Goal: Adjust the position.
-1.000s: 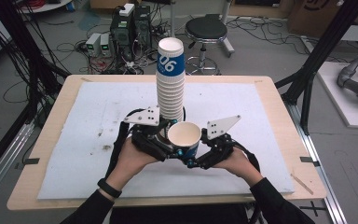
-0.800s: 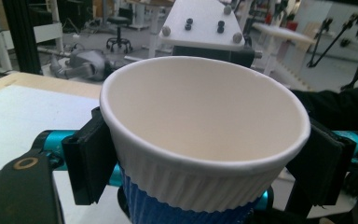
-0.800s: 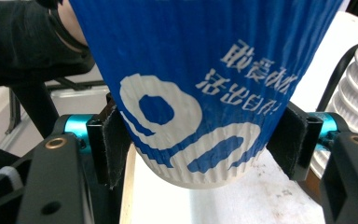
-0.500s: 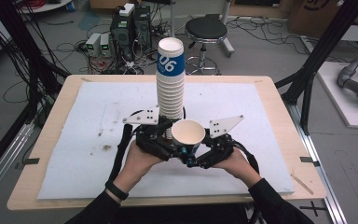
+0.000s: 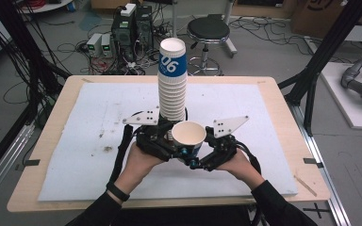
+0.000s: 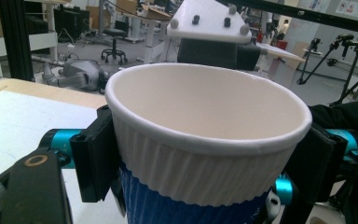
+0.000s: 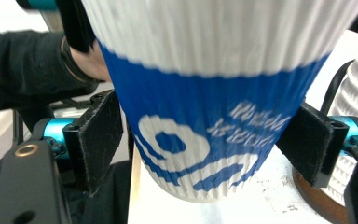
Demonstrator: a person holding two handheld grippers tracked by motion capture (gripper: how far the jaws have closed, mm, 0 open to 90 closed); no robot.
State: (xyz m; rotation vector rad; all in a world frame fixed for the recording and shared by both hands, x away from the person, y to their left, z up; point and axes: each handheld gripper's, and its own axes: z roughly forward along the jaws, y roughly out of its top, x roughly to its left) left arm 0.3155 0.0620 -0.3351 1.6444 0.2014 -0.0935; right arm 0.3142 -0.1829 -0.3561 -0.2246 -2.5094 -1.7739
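High view: one paper cup [image 5: 188,137] held between both grippers, just in front of a tall cup stack [image 5: 172,82] on the table [image 5: 75,122].
Left gripper [image 6: 205,158] clamps its ribbed white-and-blue wall, closing tighter; right gripper [image 7: 205,140] just opened, pads flanking it.

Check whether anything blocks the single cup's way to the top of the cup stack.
Nothing visible does. The single cup sits low in front of the cup stack, near its base. The stack's top cup is open, with nothing in or over it; the single cup would only need lifting above it.
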